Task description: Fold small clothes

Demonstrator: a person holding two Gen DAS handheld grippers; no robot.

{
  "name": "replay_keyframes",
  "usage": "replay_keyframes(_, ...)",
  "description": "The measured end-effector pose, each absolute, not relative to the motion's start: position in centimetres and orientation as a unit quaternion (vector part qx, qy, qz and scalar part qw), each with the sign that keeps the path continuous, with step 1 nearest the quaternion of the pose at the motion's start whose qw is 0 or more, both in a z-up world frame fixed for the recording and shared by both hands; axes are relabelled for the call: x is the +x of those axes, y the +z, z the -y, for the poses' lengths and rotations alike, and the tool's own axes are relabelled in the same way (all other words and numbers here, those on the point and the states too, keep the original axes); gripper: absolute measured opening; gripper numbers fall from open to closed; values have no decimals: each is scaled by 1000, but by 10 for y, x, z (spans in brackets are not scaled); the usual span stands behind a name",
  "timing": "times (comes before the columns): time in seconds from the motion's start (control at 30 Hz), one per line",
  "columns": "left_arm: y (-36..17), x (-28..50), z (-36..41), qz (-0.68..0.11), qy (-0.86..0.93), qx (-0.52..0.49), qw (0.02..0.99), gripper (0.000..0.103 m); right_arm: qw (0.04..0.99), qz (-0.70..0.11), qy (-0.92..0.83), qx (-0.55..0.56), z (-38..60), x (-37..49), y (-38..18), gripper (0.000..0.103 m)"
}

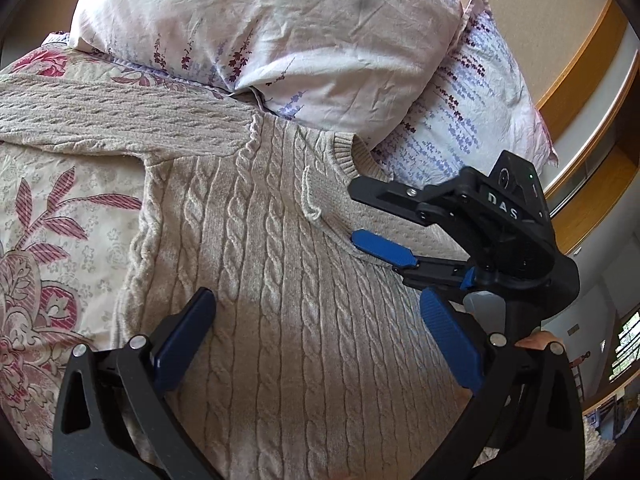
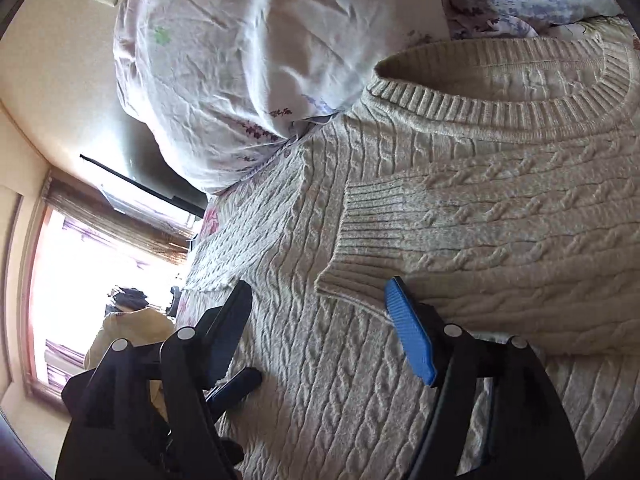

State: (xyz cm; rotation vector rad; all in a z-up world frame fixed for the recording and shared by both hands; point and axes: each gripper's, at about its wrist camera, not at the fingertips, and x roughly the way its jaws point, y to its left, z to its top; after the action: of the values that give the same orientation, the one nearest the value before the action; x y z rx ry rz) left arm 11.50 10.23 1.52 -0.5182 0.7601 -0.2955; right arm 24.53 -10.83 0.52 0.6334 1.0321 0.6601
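Across the floral bedspread (image 1: 60, 216), just below the two pale flower-printed pillows (image 1: 248, 28), your beige cable-knit sweater (image 1: 288, 280) lies spread front-up, its ribbed round collar (image 2: 500, 108) nearest the pillows. One sleeve stretches out flat over the bedspread to the side (image 1: 120, 120); the other is laid across the chest, its ribbed cuff (image 2: 360, 240) resting on the body panel.

Expect thick, soft, floppy wool: light enough for one hand, but with no stiffness, so any part you lift will sag and drag the rest with it. The knit looks grippy rather than slippery, and the open loops could snag on a pad edge, so pinch squarely. Best holds, by my reading, are the denser ribbed bands, such as cuff, collar and hem, or a shoulder seam (image 1: 252, 128), where the fabric will stretch less than mid-panel.

Your left gripper (image 1: 316, 344) hovers over the chest with its jaws wide and nothing between them. Your right gripper (image 2: 320, 328) also stands well open above the body panel, its blue pad (image 2: 412, 340) just beside the folded sleeve's cuff but not clamping it; no cloth is pinched.

Colour is an even oatmeal, with rope-like cables running lengthwise, and the surface shows only gentle rumpling.
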Motion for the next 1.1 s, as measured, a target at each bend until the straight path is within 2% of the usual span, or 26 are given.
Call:
replay_keyframes(0.03, 19, 112, -112, -366, -140, -251, 885, 101, 766, -470, 316, 304, 113, 242, 11, 71)
replay_keyframes(0.07, 24, 108, -126, -363, -132, -255, 887, 101, 769, -458, 321, 311, 118, 239, 21, 76)
replay_keyframes(0.17, 36, 101, -177, -337, -76, -271, 898, 101, 820, -398, 303, 277, 151, 215, 45, 98)
replay_keyframes(0.2, 38, 101, -195, -334, -45, -270, 902, 101, 839, -375, 294, 263, 161, 207, 50, 102)
replay_keyframes(0.3, 34, 108, -243, -350, 28, -296, 888, 101, 863, -327, 285, 259, 188, 192, 50, 102)
replay_keyframes(0.37, 26, 113, -272, -354, 48, -354, 864, 99, 857, -304, 297, 291, 198, 186, 41, 102)
replay_keyframes(0.5, 11, 120, -310, -342, 74, -445, 824, 77, 836, -320, 302, 327, 208, 197, 28, 102)
replay_keyframes(0.63, 5, 127, -334, -322, 94, -501, 798, 70, 842, -318, 309, 307, 200, 193, 31, 102)
replay_keyframes(0.73, 0, 132, -350, -307, 112, -541, 775, 60, 841, -312, 314, 311, 201, 192, 32, 102)
replay_keyframes(0.8, -4, 137, -358, -305, 121, -553, 766, 48, 839, -313, 313, 318, 204, 192, 30, 102)
replay_keyframes(0.9, -12, 140, -370, -298, 137, -569, 754, 21, 833, -312, 311, 336, 210, 193, 28, 102)
replay_keyframes(1.0, -13, 142, -375, -298, 149, -573, 749, 8, 828, -305, 312, 351, 216, 193, 28, 102)
replay_keyframes(1.1, 15, 151, -359, -283, 129, -533, 787, 6, 827, -297, 316, 358, 219, 193, 31, 102)
